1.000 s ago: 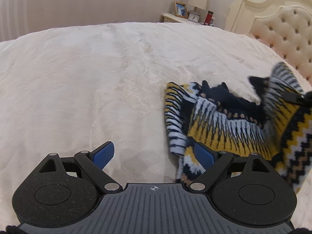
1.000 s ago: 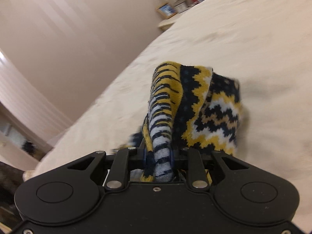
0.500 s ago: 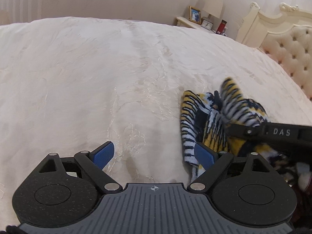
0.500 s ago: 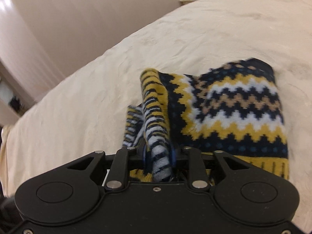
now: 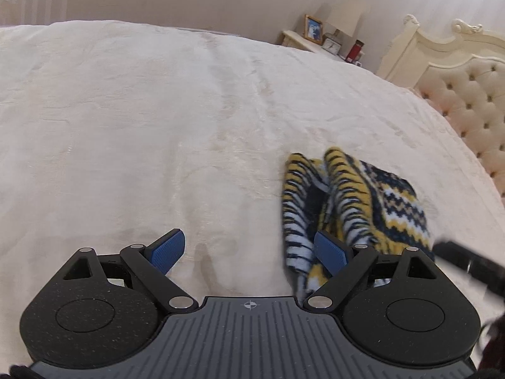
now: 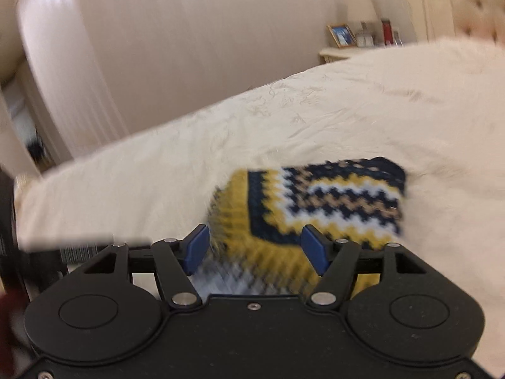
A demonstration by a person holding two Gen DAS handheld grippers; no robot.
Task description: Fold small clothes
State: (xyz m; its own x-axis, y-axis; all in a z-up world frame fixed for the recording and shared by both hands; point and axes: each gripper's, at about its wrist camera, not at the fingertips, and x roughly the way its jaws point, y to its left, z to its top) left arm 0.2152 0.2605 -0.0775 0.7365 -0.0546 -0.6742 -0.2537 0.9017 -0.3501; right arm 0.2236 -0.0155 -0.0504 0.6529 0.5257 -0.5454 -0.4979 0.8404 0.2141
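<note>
Lying on the cream bedspread (image 5: 157, 120): a small knitted garment (image 5: 356, 208) in yellow, navy and white zigzag, bunched and partly doubled over, at roughly 4 o'clock in the left wrist view.

Hovering low over the bedspread: left gripper (image 5: 249, 251), jaws spread wide, nothing between the blue pads but bare bedding. Right-hand pad (image 5: 329, 252) sitting just beside the garment's striped edge (touching or merely overlapping in view, cannot tell).

Opening at this moment: right gripper (image 6: 254, 249), blue pads standing apart with the knit's yellow ribbed corner lying between them, neither pad pressing on it. Garment (image 6: 322, 202) in the right wrist view spreading from 6 o'clock toward 3 o'clock, flat on the bedding, heavily motion-blurred near the jaws.

Showing at 4 o'clock in the left wrist view: a dark, blurred bar (likely part of the right gripper, not certain).

Standing at 1 o'clock beyond the bed: a nightstand (image 5: 300, 39) carrying a picture frame (image 5: 313, 29), a lamp (image 5: 345, 19) and a red container (image 5: 353, 51). Rising at 2 o'clock: a tufted cream headboard (image 5: 464, 94).
</note>
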